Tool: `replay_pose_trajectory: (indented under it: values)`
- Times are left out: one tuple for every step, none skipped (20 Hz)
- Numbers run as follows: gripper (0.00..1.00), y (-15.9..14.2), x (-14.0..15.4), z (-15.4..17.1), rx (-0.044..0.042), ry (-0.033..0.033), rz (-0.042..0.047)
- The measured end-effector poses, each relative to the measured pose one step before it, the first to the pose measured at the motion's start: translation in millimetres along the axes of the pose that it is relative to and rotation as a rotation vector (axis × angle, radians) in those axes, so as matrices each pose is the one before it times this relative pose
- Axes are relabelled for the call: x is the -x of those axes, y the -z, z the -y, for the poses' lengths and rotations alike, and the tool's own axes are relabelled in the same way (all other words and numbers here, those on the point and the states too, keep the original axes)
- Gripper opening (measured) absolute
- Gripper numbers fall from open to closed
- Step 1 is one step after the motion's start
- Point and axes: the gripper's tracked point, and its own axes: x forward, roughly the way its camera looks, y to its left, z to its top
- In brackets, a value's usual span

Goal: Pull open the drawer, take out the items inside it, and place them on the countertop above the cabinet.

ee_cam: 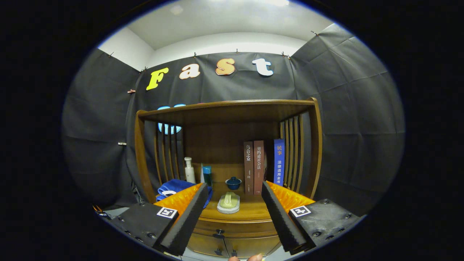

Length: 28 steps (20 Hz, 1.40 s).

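We hold the gripper (235,197) spread wide, empty. Between its fingers the table (250,212) carries a brush (228,202); beyond stand books (258,166) and bottles (189,169). Below, the drawer (232,232) looks closed, contents hidden.

The claw (233,192) has black ribbed fingers (188,217) backed in orange, each base carrying a black-and-white square marker. The cabinet (228,119) is warm brown wood. On its tabletop (253,210) sit a blue cloth (172,186), a white bottle (189,169), a dark blue lidded bowl (233,183), a pale green-and-white brush (228,202), two brown books (253,166) and one blue book (279,161).
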Motion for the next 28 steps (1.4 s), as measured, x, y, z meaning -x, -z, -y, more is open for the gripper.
replay_pose_trajectory:
  values:
    - [0.97, -1.34, 4.39, 1.58, -0.00265, 0.00778, 0.00466]
    - [0.97, -0.88, 3.65, -1.99, -0.00359, -0.00202, -0.00054]
    - [0.97, -0.46, 4.41, -1.62, 0.00109, -0.00067, -0.00426]
    - [0.97, 0.21, 2.79, -0.38, 0.00299, -0.00095, -0.00360]
    - [0.97, -0.34, 2.82, -0.40, 0.00195, 0.00451, -0.00329]
    - [0.97, -1.75, 3.13, -1.64, -0.00428, 0.00339, 0.00211]
    - [0.97, -1.52, 2.42, -2.17, -0.00724, 0.00305, 0.00282]
    - [0.97, -1.71, 3.56, -2.48, -0.00307, -0.00077, 0.00498]
    - [0.97, -2.12, 2.84, -1.51, 0.00465, 0.00562, 0.00511]
    - [0.97, -0.60, 1.37, -0.53, 0.00516, 0.00430, 0.00395]
    - [0.97, -0.48, 1.71, -1.78, 0.00634, 0.00383, 0.00104]
    - [0.97, 1.53, 1.49, -0.41, 0.00741, 0.00407, -0.00407]
    - [0.97, 0.85, 1.24, -0.43, 0.00782, 0.00522, -0.00273]
    - [0.97, 1.39, 1.12, 0.33, 0.00354, 0.00433, -0.00003]
    - [0.97, 1.64, 0.74, -0.34, -0.00073, 0.00403, -0.00225]
    - [0.97, 0.67, 2.63, -1.75, 0.00076, 0.00086, -0.00194]
    - [0.97, 2.29, 2.54, -1.66, 0.00114, -0.00070, -0.00358]
    - [0.97, 1.02, 2.76, -1.91, 0.00048, -0.00248, -0.00215]
    - [0.97, 1.32, 2.91, -1.63, -0.00447, -0.00062, 0.00047]
    - [0.97, 0.82, 2.25, -2.28, -0.00656, -0.00132, 0.00186]
    - [0.97, 0.82, 3.74, -2.07, -0.00097, -0.00173, 0.00230]
    - [0.97, 0.76, 2.78, -0.85, 0.00080, 0.00215, 0.00301]
    - [0.97, 0.26, 2.63, -0.87, 0.00346, 0.00005, 0.00368]
    - [0.97, 0.65, 1.81, -1.29, 0.00445, -0.00036, 0.00162]
    - [0.97, 0.08, 1.05, -0.35, 0.00820, -0.00080, 0.00320]
    - [0.97, 0.78, 0.41, 0.11, 0.00642, 0.00169, 0.00002]
    - [0.97, 0.56, 0.19, 0.40, 0.00171, 0.00275, -0.00257]
    - [0.97, 1.54, -0.34, -1.93, -0.00403, -0.00280, -0.00342]
